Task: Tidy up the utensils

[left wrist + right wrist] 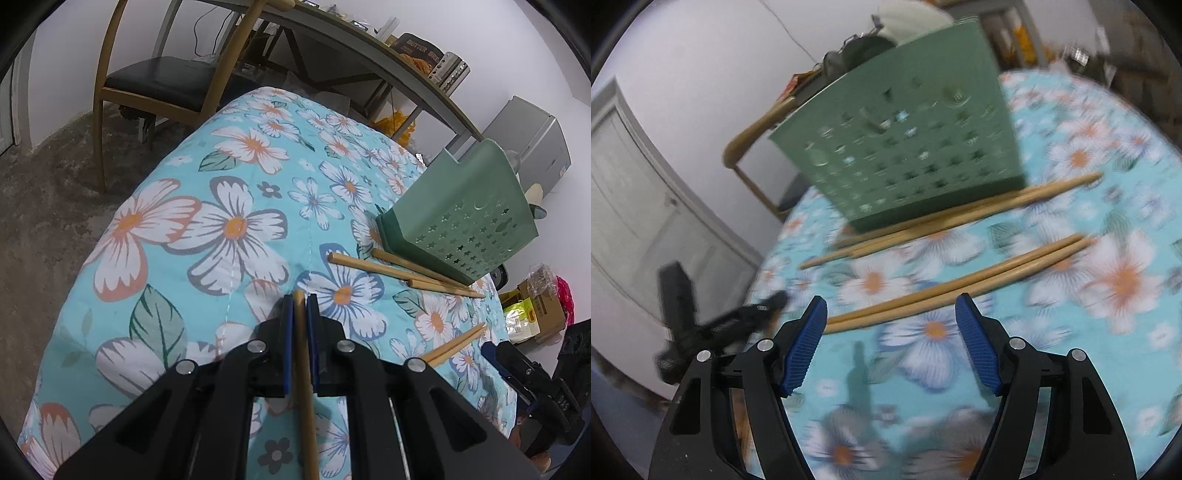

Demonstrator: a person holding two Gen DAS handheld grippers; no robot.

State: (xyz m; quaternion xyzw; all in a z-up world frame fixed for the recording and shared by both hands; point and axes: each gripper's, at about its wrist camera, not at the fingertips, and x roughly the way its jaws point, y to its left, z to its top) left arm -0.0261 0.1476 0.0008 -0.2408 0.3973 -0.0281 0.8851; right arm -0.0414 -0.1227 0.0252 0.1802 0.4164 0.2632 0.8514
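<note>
My left gripper [300, 296] is shut on a single wooden chopstick [304, 369] that runs back between its blue pads, above the floral cloth. A green perforated utensil holder [465, 214] stands at the right, with three chopsticks [406, 271] lying at its base. Two more chopsticks [456, 343] lie nearer the right gripper [496, 356]. In the blurred right wrist view, my right gripper [891, 308] is open with nothing between its fingers, just short of a pair of chopsticks [960, 282]. Behind them are the other chopsticks [945, 219] and the holder [908, 147].
The table wears a blue flowered cloth [207, 229]. A wooden chair [159, 81] and a long grey desk [369, 48] with clutter stand beyond it. Boxes and bags [535, 306] sit on the floor at the right. A white door [639, 192] is on the left.
</note>
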